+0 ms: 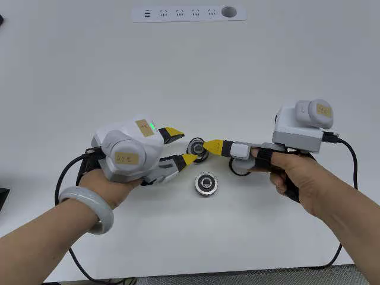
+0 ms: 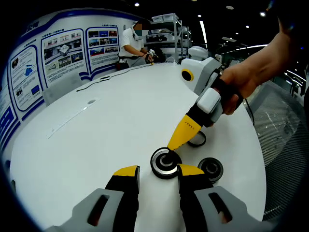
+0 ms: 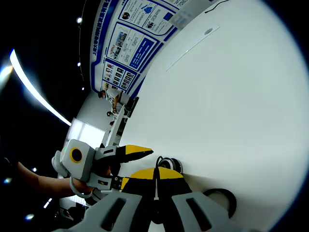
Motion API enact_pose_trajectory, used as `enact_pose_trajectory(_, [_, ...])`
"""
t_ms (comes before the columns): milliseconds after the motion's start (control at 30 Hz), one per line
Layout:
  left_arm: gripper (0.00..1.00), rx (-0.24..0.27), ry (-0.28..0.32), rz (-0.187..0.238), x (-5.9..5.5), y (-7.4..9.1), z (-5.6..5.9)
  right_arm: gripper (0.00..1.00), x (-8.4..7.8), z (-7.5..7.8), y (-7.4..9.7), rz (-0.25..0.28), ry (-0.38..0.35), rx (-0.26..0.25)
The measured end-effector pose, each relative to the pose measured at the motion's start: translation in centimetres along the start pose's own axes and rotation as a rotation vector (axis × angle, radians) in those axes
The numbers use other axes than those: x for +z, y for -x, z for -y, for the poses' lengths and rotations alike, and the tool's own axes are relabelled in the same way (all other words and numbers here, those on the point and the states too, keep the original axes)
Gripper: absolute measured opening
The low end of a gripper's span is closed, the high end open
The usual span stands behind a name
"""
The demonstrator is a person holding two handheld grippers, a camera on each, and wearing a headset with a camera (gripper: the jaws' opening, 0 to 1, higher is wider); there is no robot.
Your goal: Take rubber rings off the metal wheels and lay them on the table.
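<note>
Left gripper [image 1: 181, 145], nearest, hangs open just short of the far wheel [image 1: 197, 148]; a second wheel [image 1: 206, 183] sits nearer. Right gripper [image 1: 208, 145], closed, touches the far wheel with its tip. Unclamped, that wheel could skid away. One loose ring [image 1: 239, 168] lies right.

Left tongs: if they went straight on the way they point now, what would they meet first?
The metal wheel lying just ahead of the left tongs, in line with the gap between their open jaws. The right tongs rest their shut tip at its far side, so they would likely come next.
</note>
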State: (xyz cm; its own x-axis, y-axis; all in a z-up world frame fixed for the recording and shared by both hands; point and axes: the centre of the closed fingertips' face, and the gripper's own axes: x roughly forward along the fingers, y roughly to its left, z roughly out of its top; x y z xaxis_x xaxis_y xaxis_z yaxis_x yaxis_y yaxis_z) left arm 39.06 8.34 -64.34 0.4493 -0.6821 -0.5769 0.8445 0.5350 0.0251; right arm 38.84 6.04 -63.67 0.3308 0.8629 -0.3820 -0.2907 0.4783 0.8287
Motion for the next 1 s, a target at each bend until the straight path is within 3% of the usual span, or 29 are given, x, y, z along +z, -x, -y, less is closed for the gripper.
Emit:
enact_pose_trajectory(633, [0.49,-0.016,0.024,0.013,-1.1,0.7,0.2,0.02,0.2,-1.1,0.6,0.022,-0.007,0.027])
enact_pose_trajectory(1000, [0.55,-0.010,0.049,0.011,-1.6,1.2,0.1,0.02,-0.1,-1.9,2.5,0.072,-0.027,0.038])
